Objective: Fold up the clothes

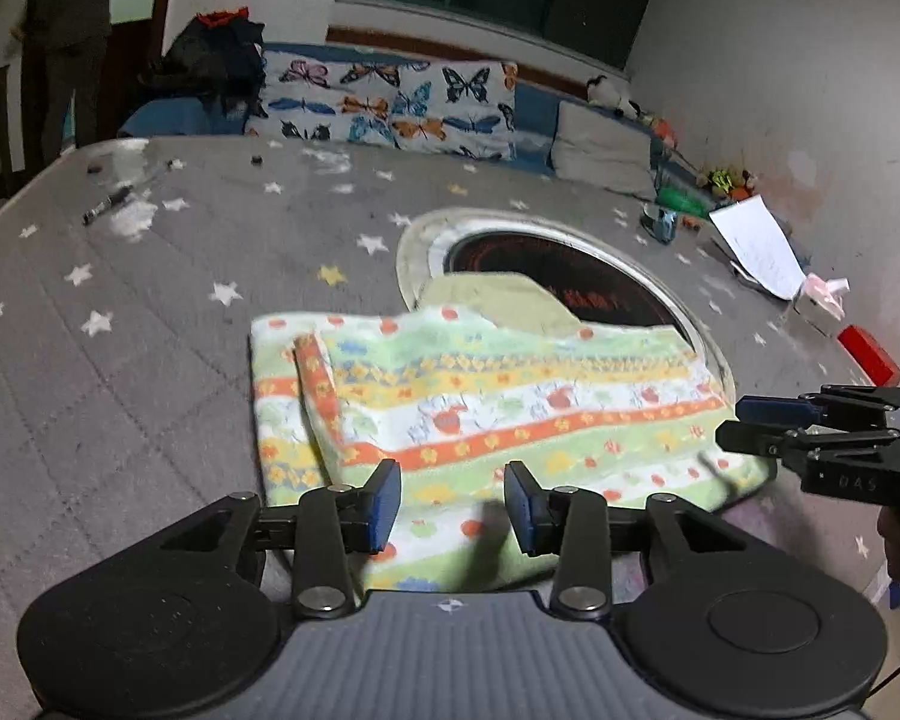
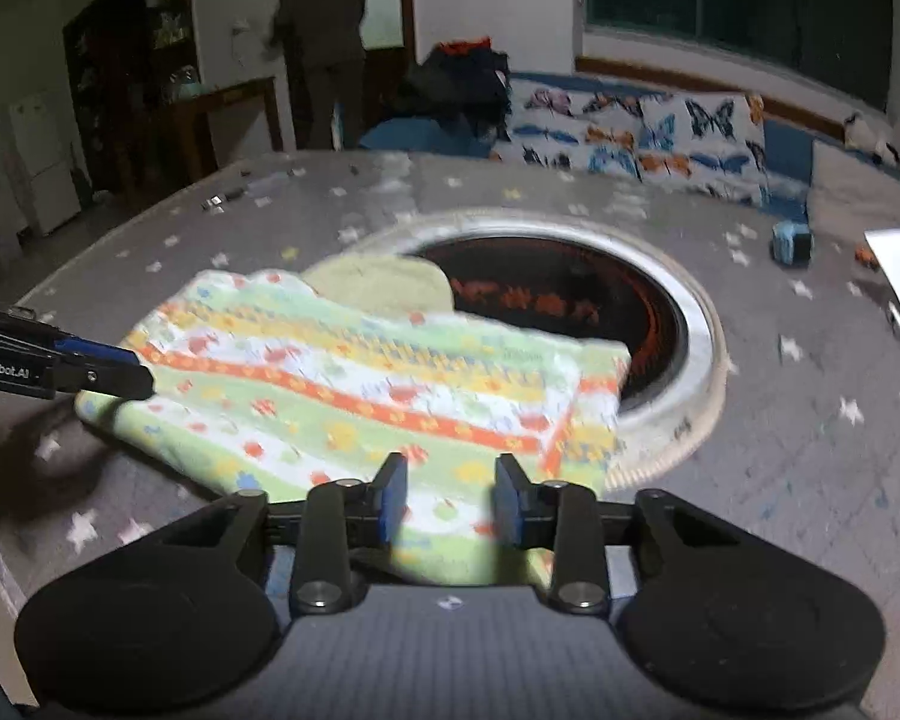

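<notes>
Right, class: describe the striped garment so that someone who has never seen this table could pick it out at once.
Start at the grey star-print table with the round heater sunk in its middle. The garment lies at the heater's near rim, between the two grippers. It alone is cloth with green, orange, yellow and white bands; a plain green piece peeks out behind it.

Star-patterned grey table (image 1: 150, 312) bears striped cloth (image 1: 480, 396)

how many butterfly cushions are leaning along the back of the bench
2: one butterfly cushion toward the left, near the dark clothes pile, and a second butterfly cushion right beside it. More could sit out of frame.
</notes>
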{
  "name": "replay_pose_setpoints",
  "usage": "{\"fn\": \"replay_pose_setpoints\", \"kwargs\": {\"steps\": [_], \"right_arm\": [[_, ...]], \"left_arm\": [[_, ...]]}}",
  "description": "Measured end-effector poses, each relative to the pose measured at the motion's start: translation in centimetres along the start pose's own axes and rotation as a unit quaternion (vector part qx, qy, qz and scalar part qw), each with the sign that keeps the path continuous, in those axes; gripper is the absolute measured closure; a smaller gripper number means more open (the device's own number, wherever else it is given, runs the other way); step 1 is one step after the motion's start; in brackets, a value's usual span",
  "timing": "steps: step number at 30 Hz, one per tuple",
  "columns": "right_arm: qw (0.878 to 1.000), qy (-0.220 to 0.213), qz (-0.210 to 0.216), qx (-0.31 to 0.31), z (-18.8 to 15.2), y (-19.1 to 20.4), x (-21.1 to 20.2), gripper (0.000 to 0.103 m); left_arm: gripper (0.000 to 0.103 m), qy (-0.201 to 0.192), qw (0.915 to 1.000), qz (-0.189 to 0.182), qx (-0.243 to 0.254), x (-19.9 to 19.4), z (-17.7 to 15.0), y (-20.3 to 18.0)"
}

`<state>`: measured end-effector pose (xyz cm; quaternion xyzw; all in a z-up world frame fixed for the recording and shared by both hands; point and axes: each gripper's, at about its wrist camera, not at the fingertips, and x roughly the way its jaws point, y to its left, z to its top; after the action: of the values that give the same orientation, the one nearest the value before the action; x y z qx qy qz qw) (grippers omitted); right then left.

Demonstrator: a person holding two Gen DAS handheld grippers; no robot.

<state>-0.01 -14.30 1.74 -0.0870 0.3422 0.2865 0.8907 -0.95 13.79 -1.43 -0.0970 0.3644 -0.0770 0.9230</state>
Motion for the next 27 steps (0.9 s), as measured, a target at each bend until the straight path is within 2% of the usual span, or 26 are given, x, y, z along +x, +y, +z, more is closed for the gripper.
{"fn": "replay_pose_setpoints", "kwargs": {"steps": [3,5,7,9,12,13,17,22,27], "right_arm": [[1.000,-0.007,0.012,-0.020,1.0,1.2,0.6,0.061],[0.999,-0.010,0.024,-0.034,1.7,2.4,1.5,0.057],[0.998,-0.013,0.033,-0.044,2.2,3.4,2.3,0.051],[0.997,-0.011,0.049,-0.053,2.5,4.7,3.2,0.051],[0.994,-0.009,0.071,-0.085,2.7,7.1,3.8,0.050],[0.992,-0.008,0.078,-0.101,2.6,8.0,3.8,0.049],[0.982,-0.007,0.103,-0.161,2.4,11.4,3.9,0.048],[0.963,-0.005,0.134,-0.235,2.1,15.7,4.1,0.049],[0.961,-0.001,0.144,-0.234,2.1,16.5,4.7,0.051]], "left_arm": [[0.062,0.005,0.9996,0.027,-0.005,0.4,0.0,0.6],[0.058,0.009,0.9990,0.039,-0.018,0.5,0.0,1.3],[0.050,0.012,0.9981,0.050,-0.032,0.5,0.0,1.9],[0.045,0.008,0.9975,0.058,-0.039,0.2,0.1,2.4],[0.028,0.008,0.9956,0.072,-0.058,0.0,0.5,3.4],[0.026,0.008,0.9947,0.074,-0.071,-0.1,0.6,3.9],[0.025,0.007,0.9894,0.072,-0.126,-0.1,0.9,5.3],[0.025,0.004,0.9789,0.067,-0.193,-0.1,1.2,6.8],[0.025,0.008,0.9736,0.053,-0.222,0.1,1.2,7.1]]}}
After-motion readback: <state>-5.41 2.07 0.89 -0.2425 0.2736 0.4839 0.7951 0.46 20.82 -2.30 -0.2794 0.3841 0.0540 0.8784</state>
